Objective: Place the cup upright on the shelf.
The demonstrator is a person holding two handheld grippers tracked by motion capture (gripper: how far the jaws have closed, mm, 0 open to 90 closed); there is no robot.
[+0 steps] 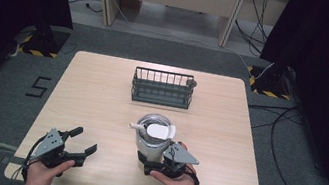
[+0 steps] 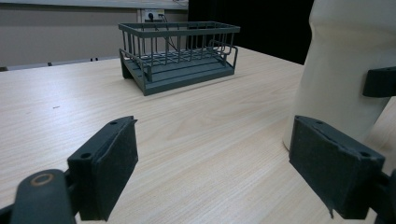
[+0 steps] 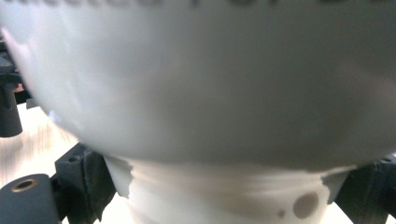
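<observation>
A white tumbler [image 1: 152, 140] with a clear lid and a short straw stands upright on the wooden table [image 1: 101, 97], near the front and right of centre. My right gripper [image 1: 154, 164] is shut on its narrow lower part; in the right gripper view the tumbler [image 3: 201, 79] looms close, with a black pad [image 3: 88, 182] pressed against each side of its base. My left gripper [image 1: 85, 141] rests at the front left, open, holding nothing. In the left gripper view its jaws stand wide apart [image 2: 222, 172], with the tumbler [image 2: 345, 70] at the right.
A dark wire basket [image 1: 162, 88] stands toward the table's far edge, behind the tumbler; it appears too in the left gripper view as the basket [image 2: 180, 53]. Black curtains flank the table, and cables lie on the floor at the right.
</observation>
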